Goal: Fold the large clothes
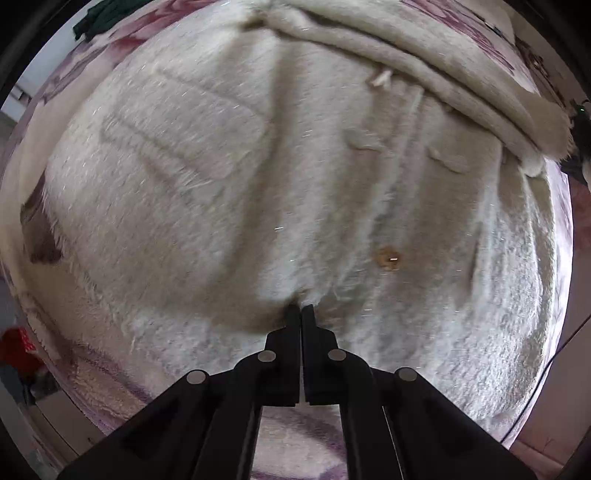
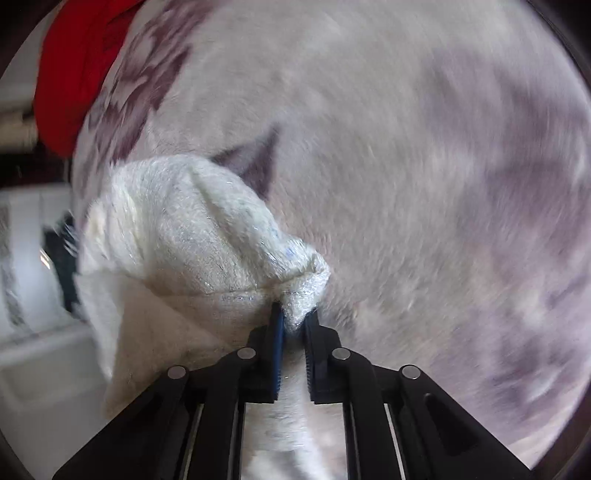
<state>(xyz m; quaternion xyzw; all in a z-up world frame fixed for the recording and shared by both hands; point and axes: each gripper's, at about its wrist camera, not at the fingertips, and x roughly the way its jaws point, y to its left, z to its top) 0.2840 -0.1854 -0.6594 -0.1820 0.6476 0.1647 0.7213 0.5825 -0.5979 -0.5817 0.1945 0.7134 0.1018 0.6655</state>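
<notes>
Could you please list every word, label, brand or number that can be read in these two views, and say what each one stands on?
None can be read in either view.
The fuzzy white coat shows only a brown button, no lettering.
A small pale tag near its folded sleeve is too small to tell whether it is printed.
The floral blanket carries pattern only, blurred in the right view.

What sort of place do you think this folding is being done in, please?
Probably a bedroom at home: the fuzzy white coat lies on a soft floral-patterned blanket like bedding, and other clothes lie about, a red garment and a dark green one.
</notes>
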